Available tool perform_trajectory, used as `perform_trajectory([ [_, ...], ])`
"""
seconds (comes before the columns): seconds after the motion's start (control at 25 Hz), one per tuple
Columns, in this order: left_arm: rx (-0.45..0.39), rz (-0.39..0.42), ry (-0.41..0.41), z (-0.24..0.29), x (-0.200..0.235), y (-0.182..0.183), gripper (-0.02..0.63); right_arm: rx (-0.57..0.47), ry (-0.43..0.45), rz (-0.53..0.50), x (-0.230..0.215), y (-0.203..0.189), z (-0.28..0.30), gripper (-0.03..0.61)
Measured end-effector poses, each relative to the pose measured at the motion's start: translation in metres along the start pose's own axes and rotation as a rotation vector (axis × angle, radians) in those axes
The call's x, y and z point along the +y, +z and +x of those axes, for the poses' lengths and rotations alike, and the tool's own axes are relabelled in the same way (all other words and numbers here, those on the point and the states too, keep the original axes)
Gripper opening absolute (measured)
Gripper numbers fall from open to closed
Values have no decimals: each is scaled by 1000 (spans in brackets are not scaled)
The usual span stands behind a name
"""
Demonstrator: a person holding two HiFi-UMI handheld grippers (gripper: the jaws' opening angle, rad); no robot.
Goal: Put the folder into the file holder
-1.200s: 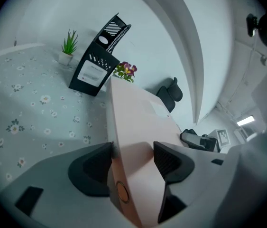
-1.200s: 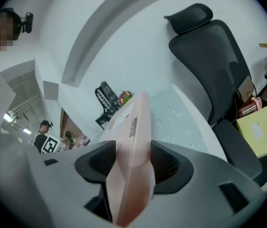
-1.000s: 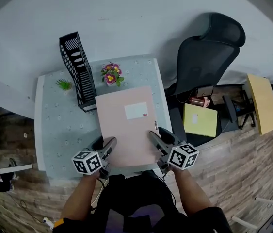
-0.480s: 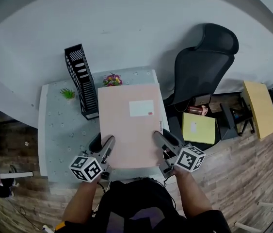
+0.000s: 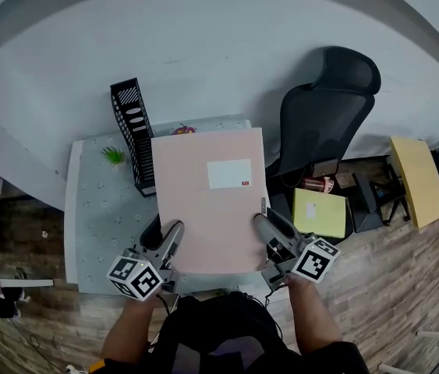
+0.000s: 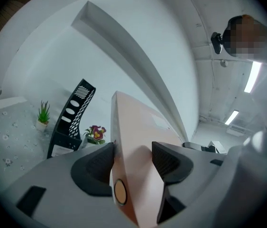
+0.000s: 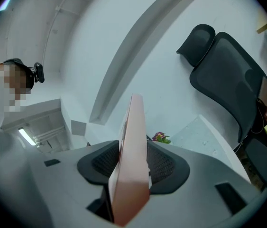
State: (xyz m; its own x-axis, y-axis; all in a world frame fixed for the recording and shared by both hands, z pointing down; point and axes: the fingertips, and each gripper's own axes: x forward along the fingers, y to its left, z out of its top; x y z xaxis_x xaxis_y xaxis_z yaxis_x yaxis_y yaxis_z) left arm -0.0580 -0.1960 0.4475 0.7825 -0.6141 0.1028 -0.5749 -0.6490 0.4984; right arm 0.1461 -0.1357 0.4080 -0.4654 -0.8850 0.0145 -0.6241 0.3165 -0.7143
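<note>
While the left gripper (image 5: 173,230) pinched the pink folder (image 5: 207,209), the right gripper (image 5: 265,224), jaws just closing further, clamped its other side; it seemed clear of the table (image 5: 98,209).

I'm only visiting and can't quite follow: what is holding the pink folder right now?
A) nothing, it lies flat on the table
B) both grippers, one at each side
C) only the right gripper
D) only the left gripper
B: the pink folder is pinched between the jaws of the left gripper and of the right gripper, whose jaws have just been closing on it.
</note>
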Motion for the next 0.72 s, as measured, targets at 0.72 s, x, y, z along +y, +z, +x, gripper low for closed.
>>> perform_trajectory([
  [0.72, -73, 109, -93, -22, -28, 56, 255, 158, 297, -11, 59, 8, -6, 204],
])
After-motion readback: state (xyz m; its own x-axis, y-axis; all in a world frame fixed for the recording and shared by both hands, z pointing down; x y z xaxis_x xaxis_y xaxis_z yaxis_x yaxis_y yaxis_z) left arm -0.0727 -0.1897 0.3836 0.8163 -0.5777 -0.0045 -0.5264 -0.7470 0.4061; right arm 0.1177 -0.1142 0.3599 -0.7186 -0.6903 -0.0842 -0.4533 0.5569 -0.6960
